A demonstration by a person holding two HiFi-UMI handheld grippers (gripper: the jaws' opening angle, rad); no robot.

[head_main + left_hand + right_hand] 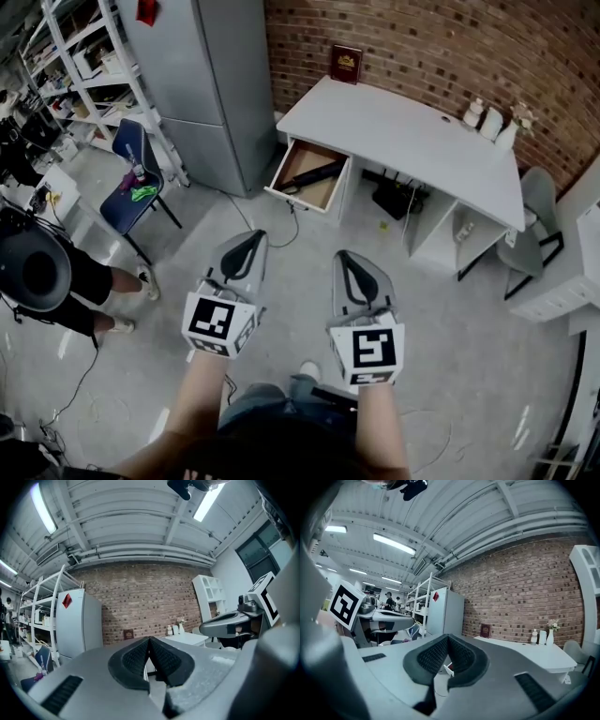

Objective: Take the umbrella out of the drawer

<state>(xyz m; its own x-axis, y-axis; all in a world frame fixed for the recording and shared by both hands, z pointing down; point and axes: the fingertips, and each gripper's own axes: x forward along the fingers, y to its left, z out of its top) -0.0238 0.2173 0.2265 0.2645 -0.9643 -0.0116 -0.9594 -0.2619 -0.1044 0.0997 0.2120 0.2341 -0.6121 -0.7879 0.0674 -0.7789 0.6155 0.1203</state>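
Plainly the nearest risk lay in the tools themselves: the left grey two-jaw gripper and the right grey two-jaw gripper were both clenched on nothing, ribbed pads pressed together at the tips, so unless the jaws were parted before arrival they would likely only prod the target rather than take it. Beyond them a thin dark cable trailed over the grey floor, and a foot could catch on it during the walk in. Farther on, the open wooden drawer with a white front stuck out from the white desk; a low approach might knock that front. The folded black umbrella lay slantwise inside the drawer, untouched and well apart from both grippers; being long and smooth, it seemed apt to swing, slip, or snag on the drawer's wall if gripped off-centre. As for pose, the bare left forearm and bare right forearm reached forward side by side, grippers held level and near parallel, marker cubes uppermost, aimed roughly toward the desk.
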